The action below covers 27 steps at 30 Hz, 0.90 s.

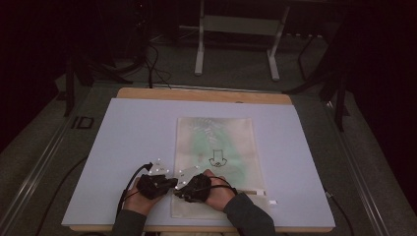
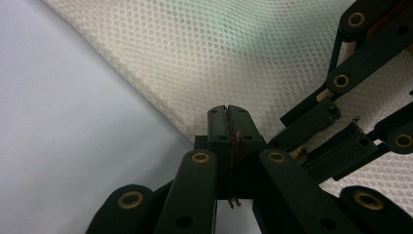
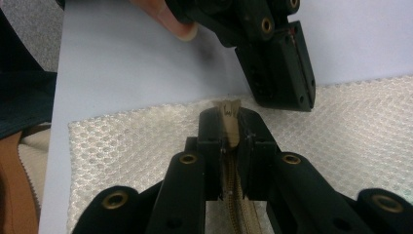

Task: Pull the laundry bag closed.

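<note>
A: Where's the mesh bag (image 1: pixel 215 157)?

B: Flat on the pale board (image 1: pixel 133 142), near its front edge; its zipper (image 3: pixel 233 195) runs along the bag's near end.

A: And the tools?

B: The right gripper (image 3: pixel 232 119) pinches the zipper pull (image 3: pixel 229 108). The left gripper (image 2: pixel 228 119), jaws pressed together, sits at the bag's left edge, just beside the right one.

We take this for a lab or recording studio, not a home. Beyond the jaws, a pale board (image 1: pixel 137 132) covers a wooden bench (image 1: pixel 204 95) set in darkness. Farther off stands a white metal frame (image 1: pixel 236 29) on grey carpet (image 1: pixel 236 76), and black cables (image 1: pixel 155 61) trail across it beside dark stands (image 1: pixel 339 83).
</note>
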Motion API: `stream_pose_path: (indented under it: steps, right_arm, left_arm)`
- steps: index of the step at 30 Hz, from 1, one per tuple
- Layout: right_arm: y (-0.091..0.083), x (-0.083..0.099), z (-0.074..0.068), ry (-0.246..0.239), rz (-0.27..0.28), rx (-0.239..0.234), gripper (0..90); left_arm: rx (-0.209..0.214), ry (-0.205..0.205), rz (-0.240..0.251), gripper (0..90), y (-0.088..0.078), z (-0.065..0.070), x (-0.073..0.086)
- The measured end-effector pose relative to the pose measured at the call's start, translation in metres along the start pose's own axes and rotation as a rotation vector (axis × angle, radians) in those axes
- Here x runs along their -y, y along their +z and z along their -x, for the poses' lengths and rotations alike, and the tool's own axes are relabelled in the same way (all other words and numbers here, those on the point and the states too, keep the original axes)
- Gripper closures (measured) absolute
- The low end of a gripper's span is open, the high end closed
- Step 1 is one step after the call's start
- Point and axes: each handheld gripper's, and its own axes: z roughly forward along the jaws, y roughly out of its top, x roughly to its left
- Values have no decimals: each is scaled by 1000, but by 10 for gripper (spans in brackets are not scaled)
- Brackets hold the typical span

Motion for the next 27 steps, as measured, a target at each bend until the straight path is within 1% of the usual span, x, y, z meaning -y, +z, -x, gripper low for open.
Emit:
stream_pose_path:
  steps: [3,4,6,7,8,9,11,13,14,17,19,27]
  right_arm:
    - [0,0,0,-1,2,1,818]
    - [0,1,0,1,4,1,818]
    - [0,1,0,1,5,2,818]
    - [0,2,0,1,7,2,818]
    - [0,2,0,1,5,1,818]
    - [0,2,0,-1,5,1,819]
    - [-1,1,0,-6,1,0,819]
    - [-1,2,0,-10,1,0,820]
    - [-1,2,0,-9,2,0,820]
    - [-2,3,0,-6,0,-1,822]
    - [-2,3,0,-6,1,-1,823]
    - [-4,4,0,-14,-15,5,824]
  left_arm:
    - [2,3,-8,887,1,0,0]
    - [10,2,-19,888,2,1,0]
    - [16,-3,-23,888,2,0,0]
    - [44,-30,-32,888,4,-1,0]
    - [63,-55,-35,890,4,-2,0]
    - [67,-66,-35,891,4,-3,0]
    - [67,-67,-39,893,4,-3,0]
    - [56,-63,-43,895,4,-1,0]
    - [50,-50,-47,895,3,-1,0]
    - [44,-43,-49,896,4,0,0]
    - [36,-28,-53,897,4,1,0]
    - [32,-16,-55,898,4,2,-1]
